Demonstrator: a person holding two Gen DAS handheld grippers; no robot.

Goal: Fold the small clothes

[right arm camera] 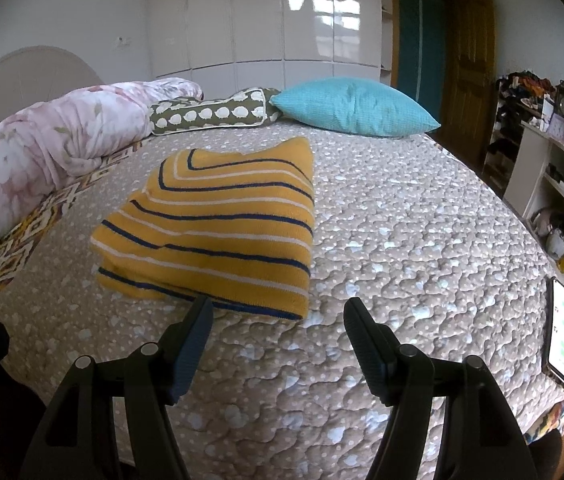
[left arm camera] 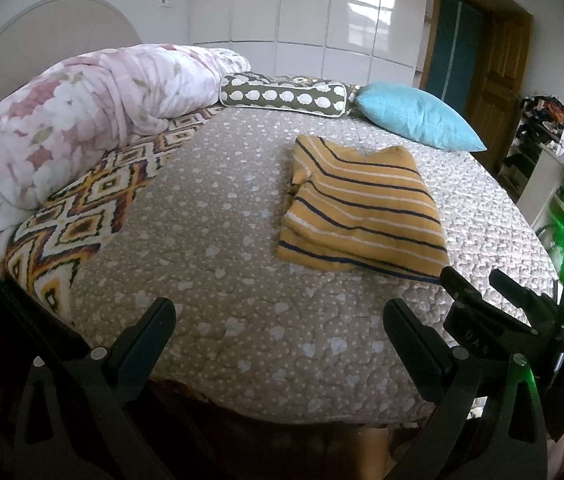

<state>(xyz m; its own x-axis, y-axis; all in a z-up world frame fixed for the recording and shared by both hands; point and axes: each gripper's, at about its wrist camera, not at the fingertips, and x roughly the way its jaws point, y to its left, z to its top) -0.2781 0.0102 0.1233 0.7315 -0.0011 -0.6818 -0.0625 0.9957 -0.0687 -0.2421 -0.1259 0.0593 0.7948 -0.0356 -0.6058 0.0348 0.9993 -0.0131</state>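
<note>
A yellow garment with navy and white stripes [left arm camera: 361, 208] lies folded into a thick rectangle on the bed's quilted beige cover [left arm camera: 222, 260]. It also shows in the right wrist view [right arm camera: 218, 224]. My left gripper [left arm camera: 278, 312] is open and empty, hovering over the cover near the bed's front edge, to the left of and nearer than the garment. My right gripper [right arm camera: 278, 312] is open and empty, just in front of the garment's near edge, not touching it. The right gripper also shows at the right of the left wrist view [left arm camera: 477, 280].
A rolled floral duvet [left arm camera: 74, 120] and a patterned blanket [left arm camera: 82, 220] lie along the bed's left side. A bolster [left arm camera: 285, 98] and a blue pillow [left arm camera: 413, 116] lie at the far end. A phone [right arm camera: 563, 336] lies at the bed's right edge. Shelves [right arm camera: 553, 184] stand right.
</note>
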